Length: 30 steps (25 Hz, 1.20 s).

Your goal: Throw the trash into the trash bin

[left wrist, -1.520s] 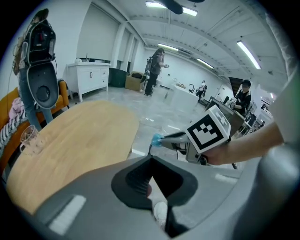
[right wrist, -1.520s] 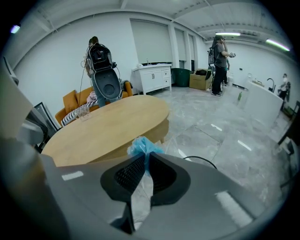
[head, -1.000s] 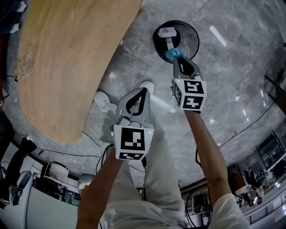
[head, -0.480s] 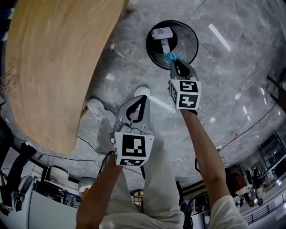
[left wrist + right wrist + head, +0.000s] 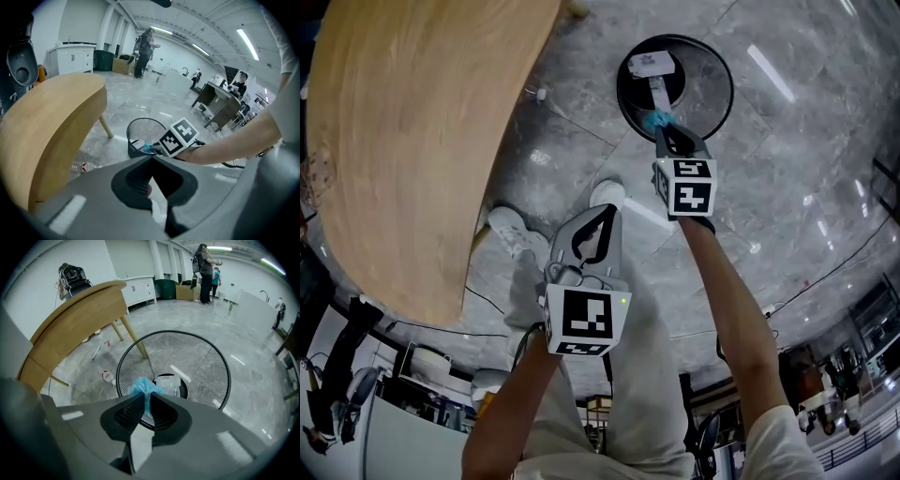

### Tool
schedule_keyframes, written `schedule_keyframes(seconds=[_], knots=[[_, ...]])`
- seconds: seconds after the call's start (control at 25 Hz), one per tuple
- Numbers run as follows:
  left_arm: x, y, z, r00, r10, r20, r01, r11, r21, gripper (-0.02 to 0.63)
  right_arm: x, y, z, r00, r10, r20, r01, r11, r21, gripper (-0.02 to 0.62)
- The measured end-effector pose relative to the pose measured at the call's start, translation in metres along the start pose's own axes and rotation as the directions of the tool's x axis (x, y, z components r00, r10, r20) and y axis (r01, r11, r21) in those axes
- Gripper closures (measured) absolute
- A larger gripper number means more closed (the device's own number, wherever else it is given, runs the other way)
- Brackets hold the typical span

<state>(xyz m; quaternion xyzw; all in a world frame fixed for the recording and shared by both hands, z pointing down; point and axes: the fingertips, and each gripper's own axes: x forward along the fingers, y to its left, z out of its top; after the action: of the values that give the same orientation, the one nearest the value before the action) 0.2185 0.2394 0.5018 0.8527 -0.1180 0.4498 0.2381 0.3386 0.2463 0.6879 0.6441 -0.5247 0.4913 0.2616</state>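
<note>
Right tongs (image 5: 145,399): clamped on crumpled blue plastic trash (image 5: 142,386), above the round black mesh trash bin (image 5: 206,357).
Left tongs (image 5: 151,158): closed, empty, over the grey stone floor (image 5: 140,101).

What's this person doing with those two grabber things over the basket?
A person holds a two-jaw gripper in each hand. The right gripper is pinching a crumpled blue piece of trash above the mesh trash bin on the floor, not yet let go. The left gripper is shut and empty, nearer the body. The bin already holds white litter.
</note>
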Motion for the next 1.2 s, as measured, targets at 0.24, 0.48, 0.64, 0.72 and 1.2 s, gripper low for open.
schedule_keyframes(seconds=[0.24, 0.48, 0.64, 0.72, 1.2], knots=[[-0.007, 0.001, -0.012, 1.000, 0.002, -0.005, -0.002, 1.000, -0.004, 0.606, 0.006, -0.004, -0.009, 1.000, -0.023, 0.000, 0.023, 0.998, 0.062, 0.460], [-0.023, -0.003, -0.008, 1.000, -0.001, 0.013, 0.001, 1.000, -0.001, 0.606, -0.010, 0.000, -0.007, 1.000, -0.018, -0.016, 0.019, 0.998, 0.054, 0.374], [-0.039, -0.005, 0.001, 0.999, -0.004, 0.035, 0.003, 1.000, 0.009, 0.606, -0.030, 0.007, -0.003, 1.000, -0.026, -0.009, 0.026, 0.998, 0.057, 0.362], [-0.048, -0.007, 0.006, 0.999, -0.005, 0.048, 0.004, 1.000, 0.016, 0.606, -0.041, 0.008, -0.001, 0.999, -0.034, -0.003, 0.034, 0.997, 0.069, 0.351], [-0.099, 0.001, 0.003, 0.997, -0.003, 0.073, -0.001, 0.998, 0.056, 0.606, -0.062, 0.007, 0.014, 0.997, -0.070, 0.038, 0.067, 0.996, 0.067, 0.318]])
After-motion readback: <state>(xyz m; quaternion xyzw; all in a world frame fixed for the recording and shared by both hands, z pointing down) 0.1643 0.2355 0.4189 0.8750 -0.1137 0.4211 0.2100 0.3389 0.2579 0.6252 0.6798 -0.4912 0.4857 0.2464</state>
